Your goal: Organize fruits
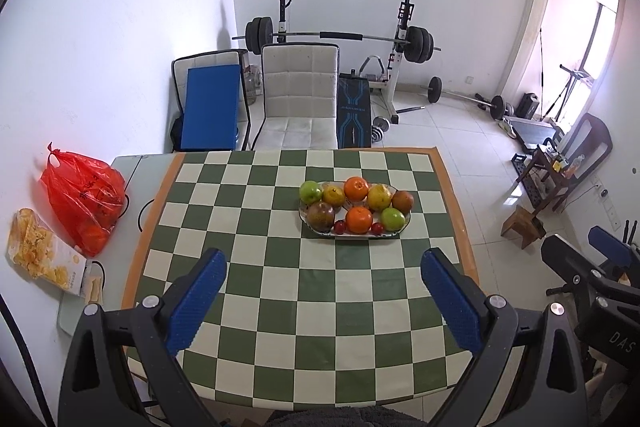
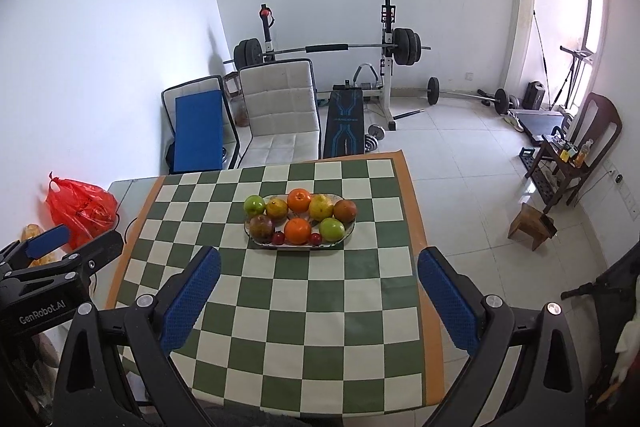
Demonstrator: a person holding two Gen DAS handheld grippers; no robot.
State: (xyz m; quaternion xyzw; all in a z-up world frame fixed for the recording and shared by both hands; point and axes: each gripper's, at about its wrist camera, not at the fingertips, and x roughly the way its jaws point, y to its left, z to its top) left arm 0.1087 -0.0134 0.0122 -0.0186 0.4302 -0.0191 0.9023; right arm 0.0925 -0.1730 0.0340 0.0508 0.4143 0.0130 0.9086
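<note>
An oval plate [image 1: 320, 230] [image 2: 347, 231] sits on the green-and-white checkered table and holds several fruits: two oranges [image 1: 356, 188] [image 2: 299, 199], two green apples [image 1: 311, 191] [image 2: 255, 204], yellowish and brownish fruits, and two small red ones [image 1: 340, 226]. My left gripper [image 1: 323, 263] is open and empty, held above the near part of the table, well short of the plate. My right gripper [image 2: 319, 261] is open and empty, also short of the plate. The left gripper also shows at the left edge of the right wrist view [image 2: 60, 247].
A red plastic bag [image 1: 82, 199] [image 2: 80, 209] and a snack packet [image 1: 44, 253] lie on the table's left side by the wall. A white chair [image 1: 299, 99] stands behind the table. Weight bench and barbells [image 1: 340, 37] fill the back; a wooden stool [image 1: 524, 225] stands right.
</note>
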